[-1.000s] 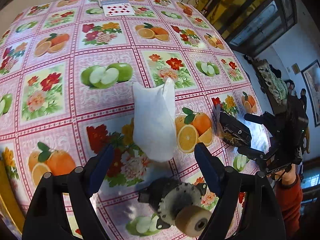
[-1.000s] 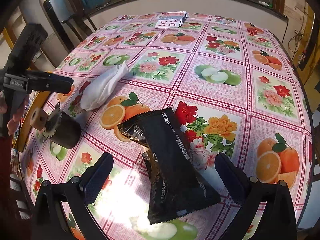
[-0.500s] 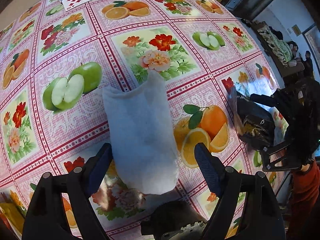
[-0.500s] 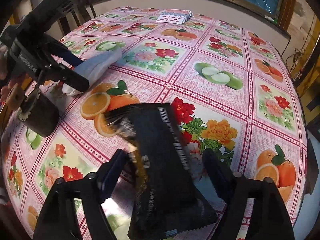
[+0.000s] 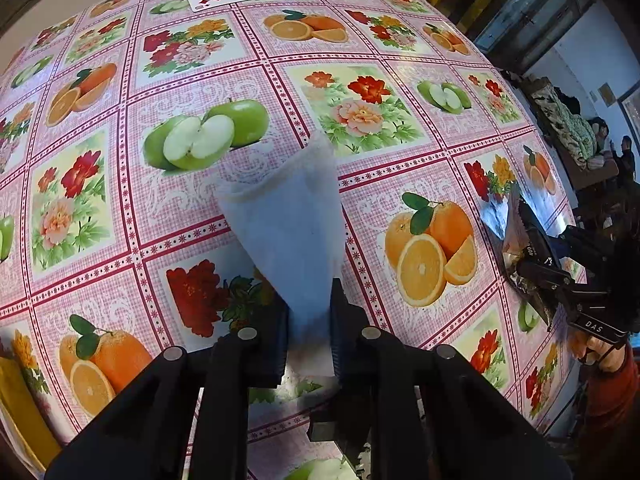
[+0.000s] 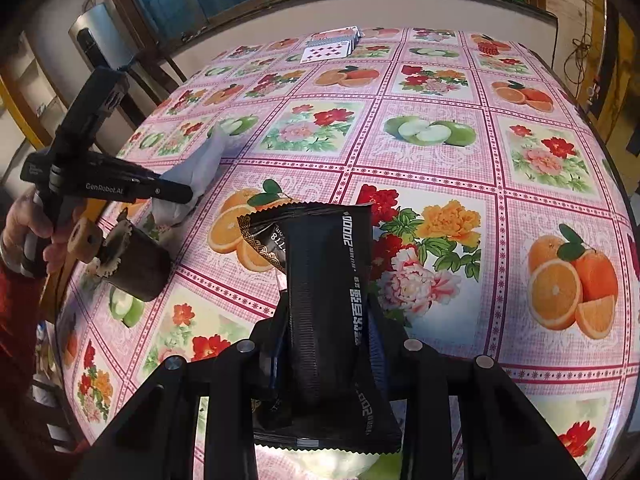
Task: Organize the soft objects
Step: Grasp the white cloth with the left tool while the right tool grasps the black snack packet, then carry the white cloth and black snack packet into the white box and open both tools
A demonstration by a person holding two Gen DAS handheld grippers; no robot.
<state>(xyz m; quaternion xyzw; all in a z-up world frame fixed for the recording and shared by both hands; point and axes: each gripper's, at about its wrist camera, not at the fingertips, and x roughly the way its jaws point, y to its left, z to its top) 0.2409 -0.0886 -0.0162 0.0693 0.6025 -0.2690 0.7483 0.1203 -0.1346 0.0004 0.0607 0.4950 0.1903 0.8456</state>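
A white sock (image 5: 286, 224) lies lengthwise on the fruit-print tablecloth (image 5: 360, 112), its near end pinched in my left gripper (image 5: 308, 332), which is shut on it. In the right wrist view the same sock (image 6: 198, 170) shows at the left with the left gripper (image 6: 176, 194) clamped on it. My right gripper (image 6: 326, 340) is shut on a black soft packet (image 6: 320, 288) with white print, squeezed narrow between the jaws. The left wrist view catches the packet (image 5: 524, 244) and the right gripper (image 5: 560, 276) at the right edge.
A dark cylinder with a toothed wheel and a tan roller (image 6: 132, 260) stands near the table's left edge, beside the sock. Playing cards (image 6: 332, 46) lie spread at the far side. A person's hand (image 6: 28, 224) in a red sleeve holds the left gripper.
Both grippers have shut: the left one came forward and closed on the sock's near end, and the right one finished closing on the black packet, squeezing it narrower.
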